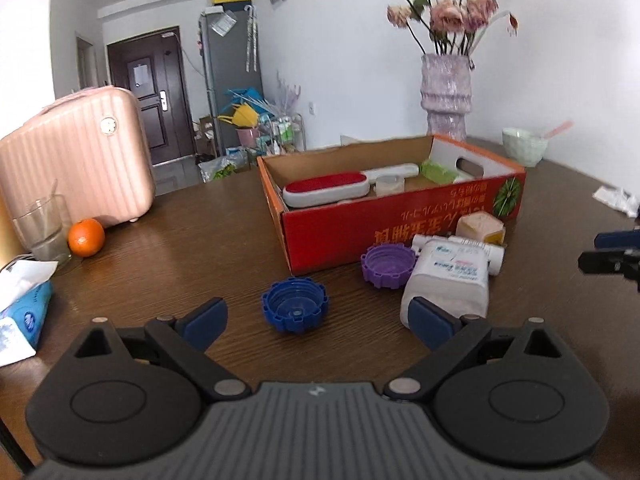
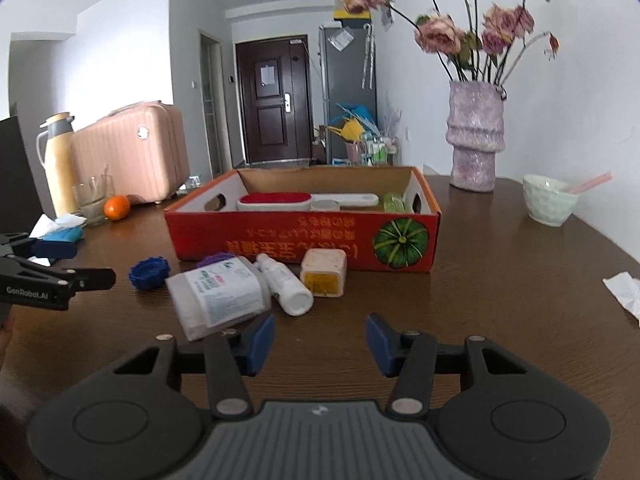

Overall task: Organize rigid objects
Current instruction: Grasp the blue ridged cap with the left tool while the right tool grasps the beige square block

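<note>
A red cardboard box [image 1: 400, 232] [image 2: 304, 240] stands on the brown table and holds a red-and-white lint brush [image 1: 326, 188] [image 2: 274, 201], a small round jar [image 1: 387, 184] and a green item [image 1: 438, 172]. In front of it lie a blue cap [image 1: 295, 305] [image 2: 149, 273], a purple cap [image 1: 387, 265], a clear labelled jar on its side [image 1: 450, 280] [image 2: 218, 298], a white bottle [image 2: 285, 284] and a cream cube container [image 1: 482, 228] [image 2: 323, 272]. My left gripper [image 1: 320, 322] is open, just short of the blue cap. My right gripper [image 2: 320, 340] is open and empty, in front of the bottle and jar.
A pink suitcase [image 1: 76, 160], a glass [image 1: 42, 228], an orange [image 1: 86, 237] and a tissue pack [image 1: 24, 312] are at the left. A flower vase [image 2: 476, 136], a green bowl [image 2: 550, 200] and crumpled paper [image 2: 624, 292] are at the right.
</note>
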### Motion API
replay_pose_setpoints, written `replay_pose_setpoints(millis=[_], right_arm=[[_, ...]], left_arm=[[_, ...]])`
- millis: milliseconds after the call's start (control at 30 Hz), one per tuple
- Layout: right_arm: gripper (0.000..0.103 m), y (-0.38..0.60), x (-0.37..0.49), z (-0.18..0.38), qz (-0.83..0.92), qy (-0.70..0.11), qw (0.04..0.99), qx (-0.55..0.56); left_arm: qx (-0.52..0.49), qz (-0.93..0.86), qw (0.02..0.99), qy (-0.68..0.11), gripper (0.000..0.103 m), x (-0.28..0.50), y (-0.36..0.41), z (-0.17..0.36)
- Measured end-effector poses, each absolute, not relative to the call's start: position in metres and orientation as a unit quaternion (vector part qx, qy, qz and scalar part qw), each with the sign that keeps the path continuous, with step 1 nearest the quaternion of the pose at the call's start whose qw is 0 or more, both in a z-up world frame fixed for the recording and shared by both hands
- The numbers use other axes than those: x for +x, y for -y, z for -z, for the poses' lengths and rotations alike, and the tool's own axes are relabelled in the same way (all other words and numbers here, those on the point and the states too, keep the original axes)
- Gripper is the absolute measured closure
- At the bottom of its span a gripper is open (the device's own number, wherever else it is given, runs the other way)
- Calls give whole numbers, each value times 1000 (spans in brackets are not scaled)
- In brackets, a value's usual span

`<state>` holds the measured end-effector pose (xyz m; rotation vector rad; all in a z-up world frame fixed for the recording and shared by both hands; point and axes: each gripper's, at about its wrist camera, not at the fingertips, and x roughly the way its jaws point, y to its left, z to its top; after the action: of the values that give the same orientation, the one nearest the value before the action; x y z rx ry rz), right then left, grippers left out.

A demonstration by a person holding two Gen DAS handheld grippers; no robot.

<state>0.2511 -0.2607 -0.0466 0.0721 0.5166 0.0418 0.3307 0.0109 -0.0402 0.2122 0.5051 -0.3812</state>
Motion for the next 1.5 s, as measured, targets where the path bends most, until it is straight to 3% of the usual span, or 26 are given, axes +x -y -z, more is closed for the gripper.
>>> replay_pose_setpoints(millis=[500, 567, 633, 733, 767, 800, 833, 967, 1067, 1133, 1167, 1333, 1500], right_arm=[[52, 280, 336, 43, -12, -268, 962, 56], [49, 278, 350, 47, -16, -272, 960, 66], [45, 277, 368, 53, -8, -288, 954, 79], [45, 274, 392, 60, -3, -306, 947, 92], [46, 274, 398, 62, -6, -305, 947, 98], [46, 274, 403, 64, -7, -309, 945, 104], [46, 275, 406, 64, -9, -312, 944, 111], [62, 268, 414, 72, -10, -329, 938, 104], [63, 267, 407, 72, 2, -329, 941, 83], [64, 271, 400, 70, 4, -326, 942, 80], [65, 273, 397, 69, 6, -325, 942, 79], [65, 283, 379, 63, 6, -309, 948, 78], [65, 288, 357, 55, 8, -287, 955, 72]], left_arm=[[141, 218, 921, -292, 24, 396, 3, 72], [134, 218, 920, -298, 32, 402, 2, 73], [121, 216, 920, -305, 51, 407, -1, 72], [106, 216, 921, -306, 51, 409, -4, 71], [106, 216, 922, -305, 57, 407, -5, 71], [107, 215, 924, -296, 84, 404, -4, 69], [106, 214, 923, -301, 91, 403, -4, 68], [91, 203, 923, -314, 92, 402, -5, 69], [110, 197, 926, -303, 86, 393, -1, 67], [112, 183, 933, -288, 37, 386, -2, 63], [108, 186, 938, -274, 31, 381, -5, 60], [96, 171, 940, -279, 20, 387, -14, 57], [70, 161, 930, -322, 21, 409, -22, 73]])
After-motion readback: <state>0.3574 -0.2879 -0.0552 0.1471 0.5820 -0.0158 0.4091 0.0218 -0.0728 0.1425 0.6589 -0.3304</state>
